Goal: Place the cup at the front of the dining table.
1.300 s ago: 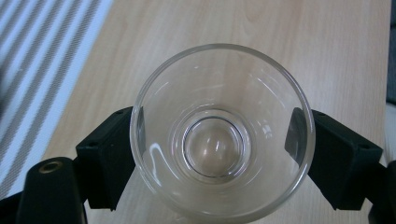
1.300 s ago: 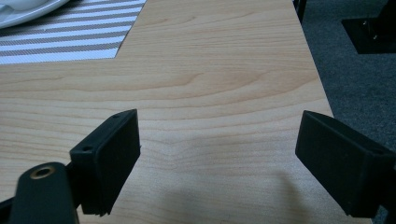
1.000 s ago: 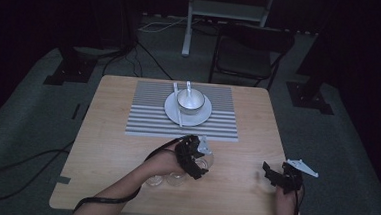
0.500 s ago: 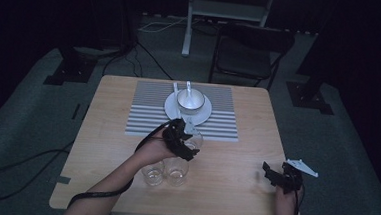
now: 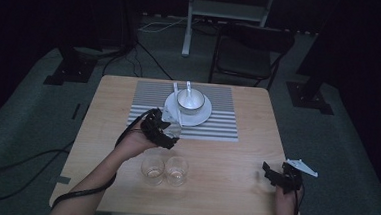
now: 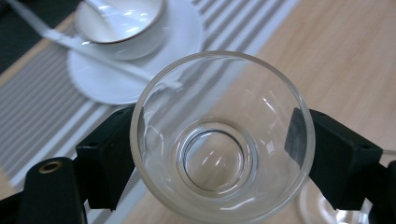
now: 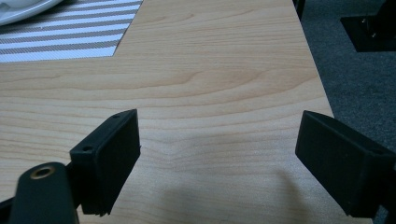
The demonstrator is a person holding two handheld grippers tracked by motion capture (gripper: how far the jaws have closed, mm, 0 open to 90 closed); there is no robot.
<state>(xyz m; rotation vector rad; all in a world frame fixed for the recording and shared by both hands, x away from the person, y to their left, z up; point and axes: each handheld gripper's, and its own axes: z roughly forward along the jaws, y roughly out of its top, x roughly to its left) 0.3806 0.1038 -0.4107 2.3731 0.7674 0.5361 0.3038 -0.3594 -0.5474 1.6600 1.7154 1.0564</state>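
Note:
A clear empty glass (image 6: 219,154) sits between the jaws of my left gripper (image 5: 169,134), which is shut on its sides. In the high view the held glass (image 5: 173,129) hangs over the front edge of the striped placemat (image 5: 217,124), just in front of the white plate (image 5: 201,115). On that plate stands a white bowl (image 5: 190,99) with a spoon (image 5: 188,87) in it. Two more clear glasses (image 5: 152,169) (image 5: 177,170) stand side by side on the bare wood nearer the person. My right gripper (image 5: 273,176) rests open and empty low over the table's front right, its jaws wide apart (image 7: 219,158).
The wooden table (image 5: 245,161) ends close to the right of my right gripper, with dark carpet (image 7: 355,70) beyond. A white utensil (image 5: 177,106) lies across the plate's left side. A dark chair (image 5: 249,53) stands behind the table.
My left gripper has carried the glass away from the two standing glasses, forward to the placemat's edge by the plate. The right gripper has stayed put.

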